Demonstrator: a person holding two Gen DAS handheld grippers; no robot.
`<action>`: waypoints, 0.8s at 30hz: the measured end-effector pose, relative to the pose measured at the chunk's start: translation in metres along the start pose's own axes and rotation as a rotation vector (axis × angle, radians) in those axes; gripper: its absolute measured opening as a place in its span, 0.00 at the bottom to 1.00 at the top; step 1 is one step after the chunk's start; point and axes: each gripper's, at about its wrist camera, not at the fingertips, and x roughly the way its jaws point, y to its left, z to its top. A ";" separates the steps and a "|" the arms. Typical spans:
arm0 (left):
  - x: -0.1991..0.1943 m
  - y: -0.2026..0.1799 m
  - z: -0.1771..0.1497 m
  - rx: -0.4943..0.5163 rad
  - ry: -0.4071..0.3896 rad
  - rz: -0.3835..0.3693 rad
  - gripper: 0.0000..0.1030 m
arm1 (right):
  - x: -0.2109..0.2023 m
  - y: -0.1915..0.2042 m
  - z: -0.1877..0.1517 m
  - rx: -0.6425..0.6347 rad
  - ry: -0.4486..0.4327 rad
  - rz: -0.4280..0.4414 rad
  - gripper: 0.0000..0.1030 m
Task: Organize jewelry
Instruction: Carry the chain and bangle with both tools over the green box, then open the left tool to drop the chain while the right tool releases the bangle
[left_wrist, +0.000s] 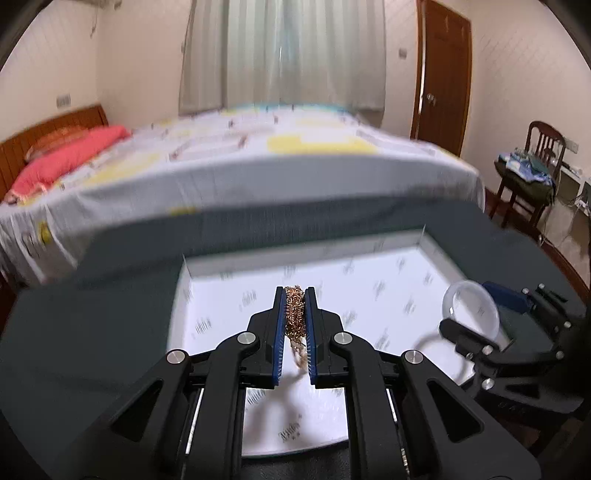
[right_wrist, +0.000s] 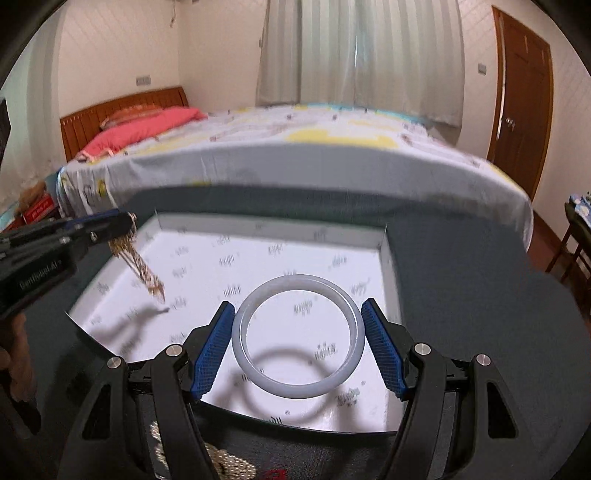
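Nearest the lens, on the left, the left gripper (left_wrist: 294, 306) has its blue pads clamped tight on a bunched gold chain necklace (left_wrist: 294, 312). A loose tail hangs below the jaws over the shallow white printed-paper tray (left_wrist: 229, 275); the bunched hold probably keeps the links from trailing or snagging on the tray wall. In the right wrist view that same tail dangles above the tray's left half, clear of the floor.

Further right, the right gripper (right_wrist: 299, 345) holds a pale translucent white bangle (right_wrist: 298, 387) across its width, a ribbed blue pad pressing on each side. The ring lies nearly flat and casts a round shadow on the paper, so it seems to hang just over the tray rather than rest in it. Gripping it by the outer rim lets it be set down flat.

Both pieces sit above the tray on the dark green tablecloth (right_wrist: 480, 295), well apart from each other, likely so that each gets its own spot.
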 end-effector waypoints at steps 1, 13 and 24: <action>0.007 0.002 -0.005 -0.004 0.023 0.002 0.10 | 0.004 -0.001 -0.001 0.002 0.025 0.004 0.66; 0.035 0.015 -0.027 -0.035 0.177 0.007 0.10 | 0.024 0.005 -0.003 -0.032 0.160 0.006 0.67; 0.035 0.019 -0.032 -0.049 0.190 0.026 0.46 | 0.025 0.005 0.000 -0.039 0.190 -0.010 0.73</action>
